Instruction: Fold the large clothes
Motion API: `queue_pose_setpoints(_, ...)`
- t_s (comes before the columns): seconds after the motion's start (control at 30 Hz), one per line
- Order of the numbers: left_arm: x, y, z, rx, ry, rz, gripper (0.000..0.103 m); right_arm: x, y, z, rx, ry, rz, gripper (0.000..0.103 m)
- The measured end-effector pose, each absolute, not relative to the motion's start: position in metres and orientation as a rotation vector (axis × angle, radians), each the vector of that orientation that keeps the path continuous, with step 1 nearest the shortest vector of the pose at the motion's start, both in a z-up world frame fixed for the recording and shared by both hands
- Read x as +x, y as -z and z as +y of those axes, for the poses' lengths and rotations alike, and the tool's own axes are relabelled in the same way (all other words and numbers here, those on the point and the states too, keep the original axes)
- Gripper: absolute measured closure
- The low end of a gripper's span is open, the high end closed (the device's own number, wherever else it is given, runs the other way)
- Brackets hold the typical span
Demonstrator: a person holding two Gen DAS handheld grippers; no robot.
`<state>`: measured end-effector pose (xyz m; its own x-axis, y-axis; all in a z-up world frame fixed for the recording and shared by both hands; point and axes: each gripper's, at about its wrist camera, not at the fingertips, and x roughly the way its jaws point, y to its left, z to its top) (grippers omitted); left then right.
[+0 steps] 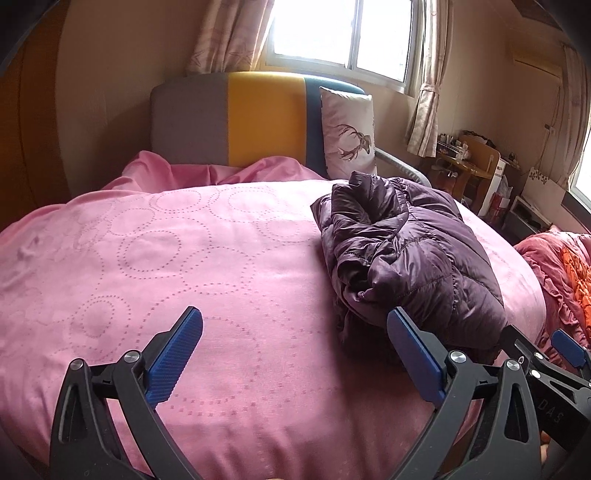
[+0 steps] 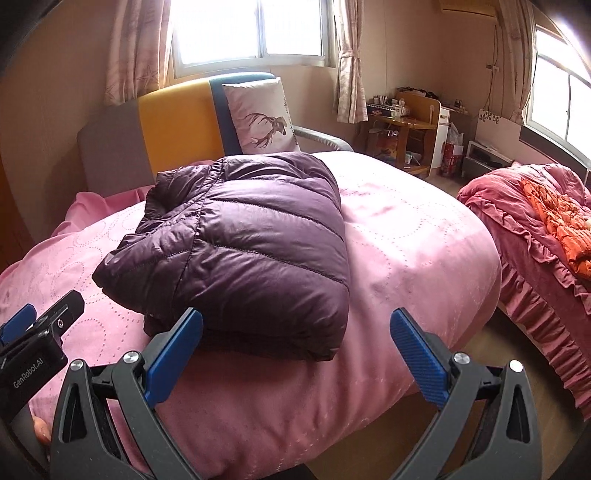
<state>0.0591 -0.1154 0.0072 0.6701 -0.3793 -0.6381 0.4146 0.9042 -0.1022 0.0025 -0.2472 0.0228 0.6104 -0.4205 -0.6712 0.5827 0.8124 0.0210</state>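
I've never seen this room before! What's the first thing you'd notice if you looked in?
Your eye would land first on the puffy purple jacket, folded into a bundle on the big pink bed cover. Behind it a pillow with a deer drawing leans on the grey, yellow and blue headboard under the bright window. Up close, both blue-tipped tongs, the left tongs and right tongs, stand open and hold nothing.

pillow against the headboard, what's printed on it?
A dark brown deer head with antlers on the pale pillow; clearest in the right wrist view.
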Motion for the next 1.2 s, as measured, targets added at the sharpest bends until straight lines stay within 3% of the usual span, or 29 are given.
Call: queue_pose_setpoints(1.2, 0.047, -0.015, -0.112, 0.079, 0.387, 0.651, 0.004, 0.015, -0.027, -0.238, 0.228, 0.54, 0.7, 0.002)
